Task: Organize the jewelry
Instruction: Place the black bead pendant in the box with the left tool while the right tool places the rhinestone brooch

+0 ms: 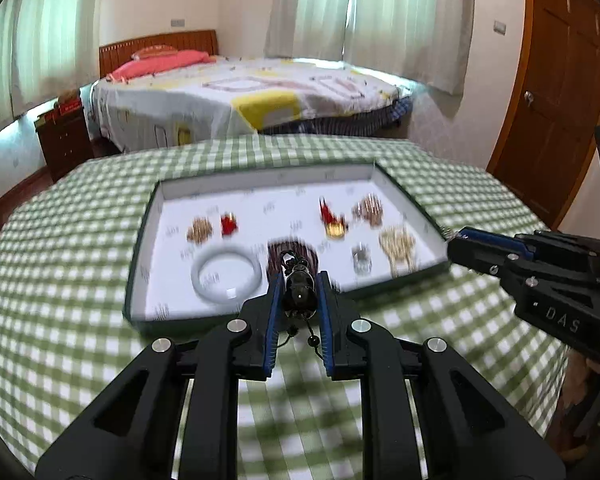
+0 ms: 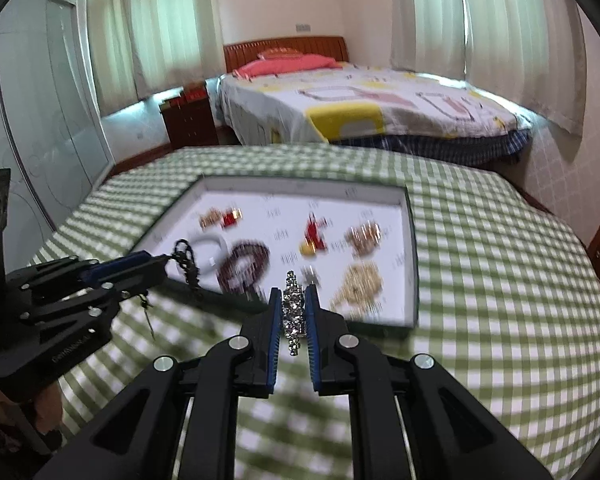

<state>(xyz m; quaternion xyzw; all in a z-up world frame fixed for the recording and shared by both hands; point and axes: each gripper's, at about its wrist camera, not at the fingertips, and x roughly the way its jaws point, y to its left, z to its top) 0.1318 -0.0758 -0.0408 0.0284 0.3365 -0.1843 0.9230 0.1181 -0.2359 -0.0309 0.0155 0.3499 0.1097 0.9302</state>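
Note:
A white-lined tray [image 1: 168, 196] [image 2: 410, 240] lies on the green checked table and holds several pieces of jewelry. My left gripper [image 1: 299, 284] is shut on a black bead pendant [image 1: 299, 294] with a dangling cord, above the tray's near edge; it also shows in the right wrist view [image 2: 168, 258], where the black bead pendant [image 2: 186, 262] hangs from it. My right gripper [image 2: 293, 298] is shut on a rhinestone bracelet [image 2: 293, 312], above the tray's near edge; in the left wrist view it [image 1: 454, 238] is at the tray's right edge.
In the tray lie a pale jade bangle [image 1: 226, 274], a dark bead bracelet [image 2: 244, 266], red and gold charms [image 1: 332, 220], gold chains [image 1: 398, 246] and a silver piece [image 1: 361, 258]. A bed [image 1: 240, 96] stands behind the table, a door [image 1: 556, 92] at right.

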